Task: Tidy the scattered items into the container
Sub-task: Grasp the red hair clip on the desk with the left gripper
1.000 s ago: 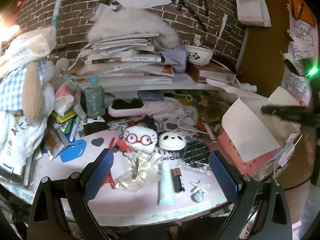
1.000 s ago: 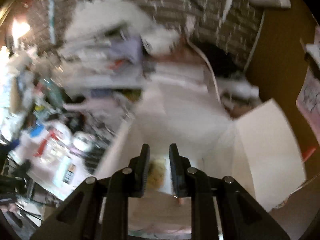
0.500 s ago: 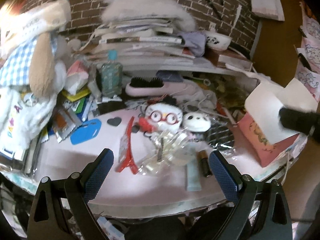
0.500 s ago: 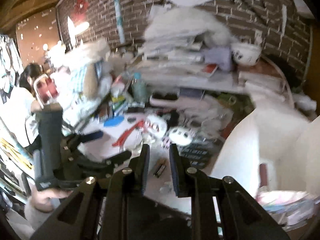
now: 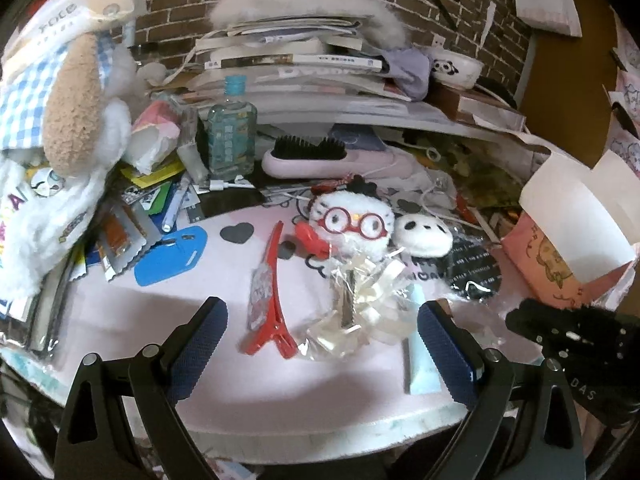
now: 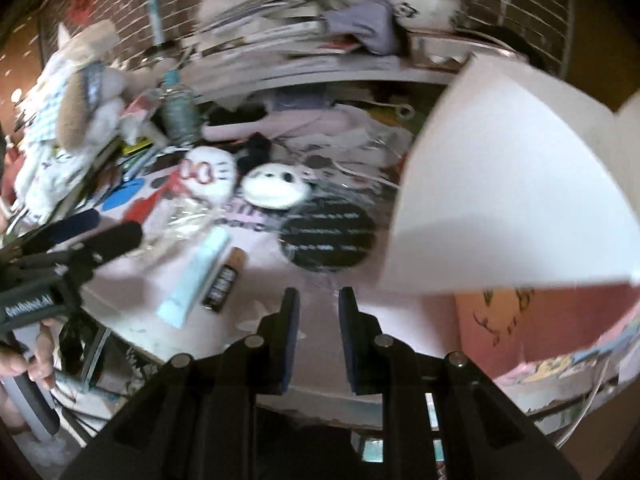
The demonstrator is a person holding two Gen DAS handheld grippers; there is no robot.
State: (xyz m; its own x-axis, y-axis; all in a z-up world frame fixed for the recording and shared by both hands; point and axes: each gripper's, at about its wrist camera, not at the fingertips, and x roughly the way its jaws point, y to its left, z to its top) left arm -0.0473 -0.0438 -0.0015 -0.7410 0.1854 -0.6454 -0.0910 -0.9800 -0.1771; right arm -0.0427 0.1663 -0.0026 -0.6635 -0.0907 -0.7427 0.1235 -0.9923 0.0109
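Observation:
On the pink table top (image 5: 132,320) lie a red hair clip (image 5: 267,300), a clear cellophane packet (image 5: 360,312), a pale blue tube (image 5: 420,364) and a battery (image 6: 225,284). Behind them sit a white plush with red glasses (image 5: 352,222), a panda plush (image 5: 424,234) and a round black packet (image 6: 328,236). My left gripper (image 5: 322,318) hangs wide open just in front of the clip and the cellophane packet. The pink box (image 6: 540,320) with white flaps stands at the right. My right gripper (image 6: 319,308) sits low at the table's front edge beside the box, narrowly open, nothing between its fingers.
Stacked books (image 5: 296,60), a blue-capped bottle (image 5: 232,136), a pink hairbrush (image 5: 312,156) and a big soft toy (image 5: 68,120) crowd the back and left. Packets and a blue tag (image 5: 172,256) lie at the left. A hand (image 6: 24,360) holds the left gripper's handle.
My right gripper has swung from above the box's inside down to the table's front edge. My left gripper has come lower and closer to the clip and cellophane packet.

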